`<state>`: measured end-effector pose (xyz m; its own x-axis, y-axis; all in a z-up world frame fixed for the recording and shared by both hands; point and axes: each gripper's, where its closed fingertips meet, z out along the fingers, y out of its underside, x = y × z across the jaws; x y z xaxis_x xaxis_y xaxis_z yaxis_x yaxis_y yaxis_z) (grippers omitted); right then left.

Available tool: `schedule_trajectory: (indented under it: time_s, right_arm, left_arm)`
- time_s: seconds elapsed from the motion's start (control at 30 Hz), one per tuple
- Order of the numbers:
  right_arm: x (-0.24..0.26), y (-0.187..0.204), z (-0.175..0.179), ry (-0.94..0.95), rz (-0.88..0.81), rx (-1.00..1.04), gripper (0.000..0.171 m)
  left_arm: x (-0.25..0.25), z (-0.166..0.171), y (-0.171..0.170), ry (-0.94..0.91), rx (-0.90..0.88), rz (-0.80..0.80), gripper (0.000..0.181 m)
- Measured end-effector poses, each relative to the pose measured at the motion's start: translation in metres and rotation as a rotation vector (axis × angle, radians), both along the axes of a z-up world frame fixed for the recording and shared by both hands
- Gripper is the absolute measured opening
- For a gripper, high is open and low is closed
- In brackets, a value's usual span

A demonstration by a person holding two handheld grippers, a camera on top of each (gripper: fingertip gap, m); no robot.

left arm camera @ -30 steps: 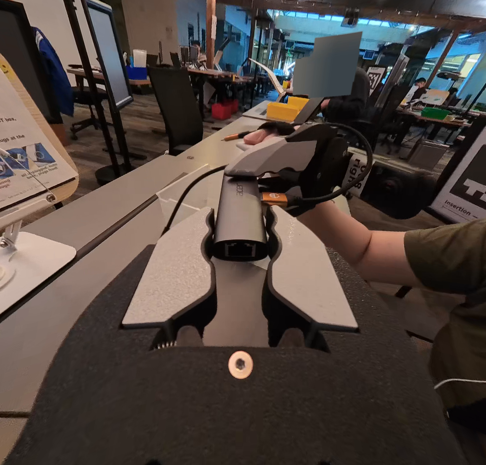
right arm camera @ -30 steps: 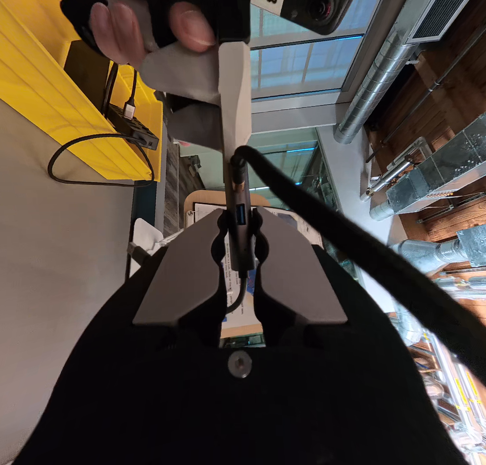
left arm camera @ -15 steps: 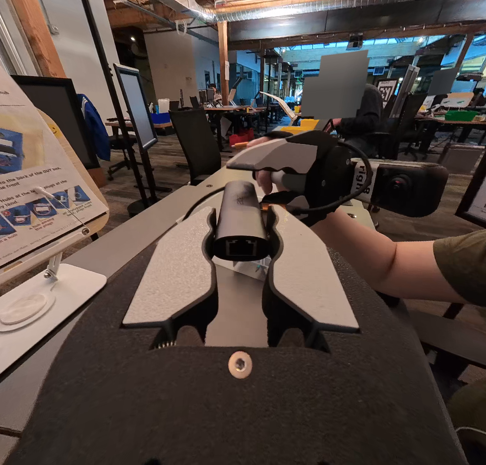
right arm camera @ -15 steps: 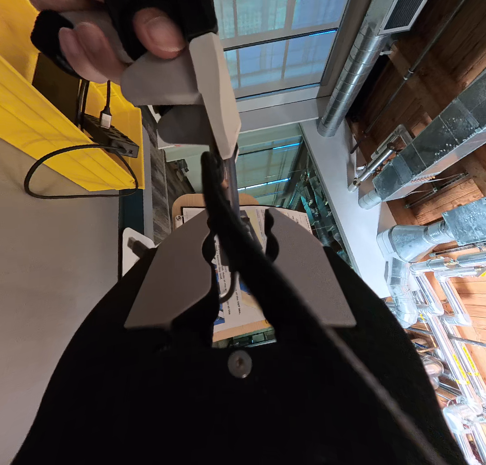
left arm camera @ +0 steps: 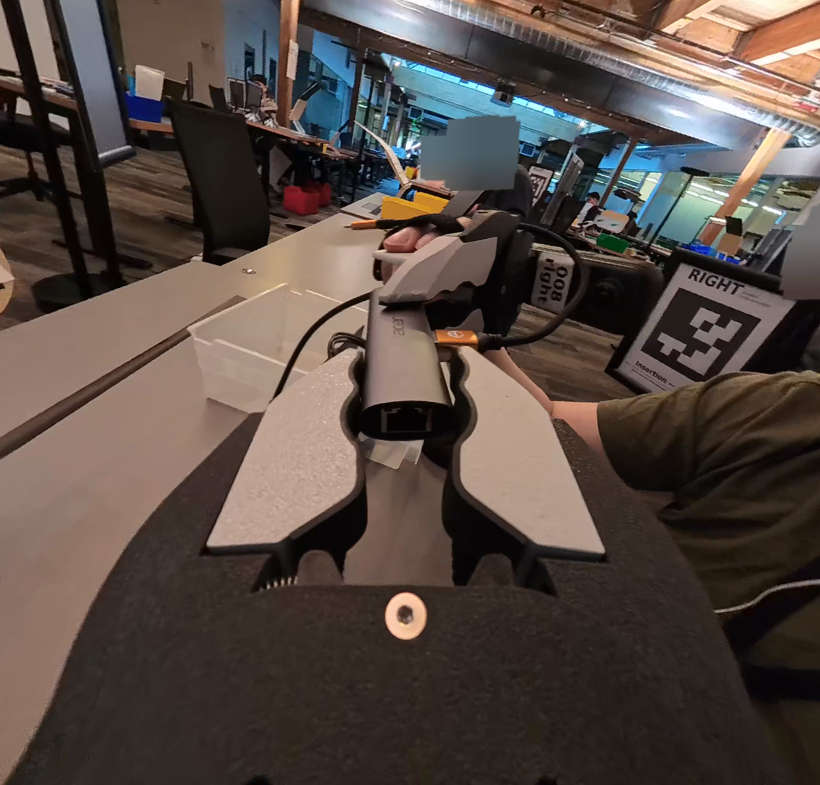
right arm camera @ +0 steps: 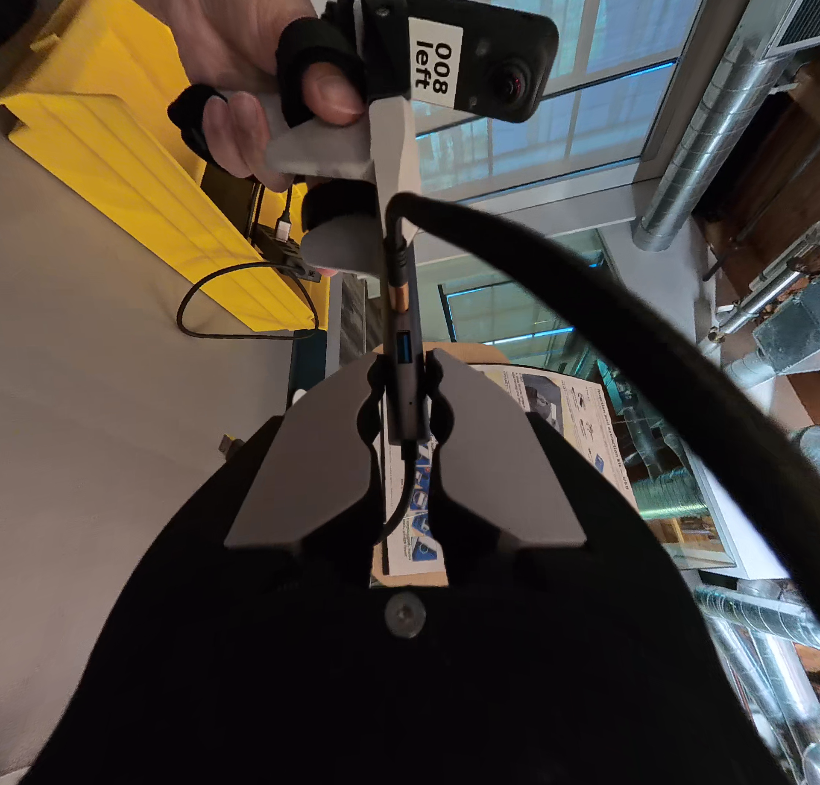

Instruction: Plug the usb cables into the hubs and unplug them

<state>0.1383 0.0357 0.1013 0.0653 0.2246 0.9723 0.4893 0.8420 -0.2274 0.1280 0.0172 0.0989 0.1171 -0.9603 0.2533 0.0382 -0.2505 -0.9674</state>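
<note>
Left claw [left arm camera: 406,402] pinching the near end of a dark grey hub [left arm camera: 401,362], fingers pressed to both its sides, network socket facing the camera, body held above the worktop [left arm camera: 106,431] and slanting away. Orange-collared USB plug [left arm camera: 457,337] seated in the hub's right side, its black cable [left arm camera: 563,315] looping off to the right and back over the other tool. Far end of the hub clamped flat-wise by the right claw [left arm camera: 401,295], gripped by a hand [left arm camera: 415,238] with black finger straps. In the right wrist view, right claw [right arm camera: 404,377] closed on the hub [right arm camera: 406,404] by its thin edges, a blue port [right arm camera: 403,352] showing just ahead of the fingertips, the copper-toned plug [right arm camera: 398,295] beyond that, thick cable [right arm camera: 599,311] sweeping across to the lower right. Farther along, left claw [right arm camera: 390,213] on the hub's opposite end, held by a strapped hand [right arm camera: 248,76]. Behind, a clear plastic bin [left arm camera: 262,342] on the worktop; a yellow bin [right arm camera: 146,187] with a second black hub [right arm camera: 284,253] at its edge, and a thin cable [right arm camera: 239,306] looping onto the worktop. Printed instruction sheet [right arm camera: 559,417] on a stand beyond.
</note>
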Motion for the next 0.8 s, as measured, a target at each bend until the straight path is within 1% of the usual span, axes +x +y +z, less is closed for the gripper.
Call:
schedule_trajectory:
  time_s: [0.17,0.3,0.5,0.57,0.67,0.73,0.8]
  right_arm:
    - [0.004,-0.01,0.006,0.012,0.049,0.057,0.019]
    - [0.003,-0.013,0.004,-0.001,0.068,0.072,0.018]
    - [0.0,-0.02,0.004,-0.008,0.106,0.084,0.019]
    - [-0.002,-0.022,0.005,0.001,0.111,0.1,0.019]
    - [-0.004,-0.024,0.006,0.011,0.121,0.108,0.019]
    - [-0.002,-0.021,0.006,0.007,0.105,0.109,0.019]
    - [-0.003,-0.019,0.004,0.005,0.097,0.115,0.019]
  left_arm:
    - [0.004,0.005,-0.013,-0.014,0.119,-0.036,0.039]
    - [0.006,0.003,-0.016,-0.002,0.132,-0.044,0.039]
    - [0.005,0.0,-0.023,0.046,0.202,-0.068,0.041]
    - [0.005,0.002,-0.025,0.043,0.211,-0.071,0.042]
    - [0.009,0.002,-0.031,0.026,0.181,-0.1,0.049]
    - [0.009,0.0,-0.024,0.039,0.192,-0.061,0.042]
    - [0.009,-0.001,-0.021,0.05,0.185,-0.048,0.041]
